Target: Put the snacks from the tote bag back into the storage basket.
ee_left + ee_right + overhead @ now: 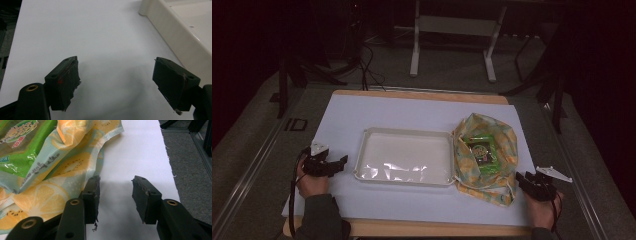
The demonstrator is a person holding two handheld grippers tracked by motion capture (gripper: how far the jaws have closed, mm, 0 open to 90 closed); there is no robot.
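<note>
Right of the shallow cream plastic tray (404, 157), the fruit-print drawstring cloth bag (492, 150) lies lengthwise away from the person; left gripper (334, 166) and right gripper (116, 195) both spread, empty.

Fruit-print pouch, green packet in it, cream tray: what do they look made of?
Fruit-print drawstring pouch: thin coated fabric or soft plastic sheet, by its creases and slight sheen; can't tell which.
Green snack packet: glossy plastic film; it throws sharp glints in the right gripper view.
Cream rectangular tray: probably moulded plastic, smooth and semi-gloss, with rounded rim and corners and light reflected on its floor.
</note>
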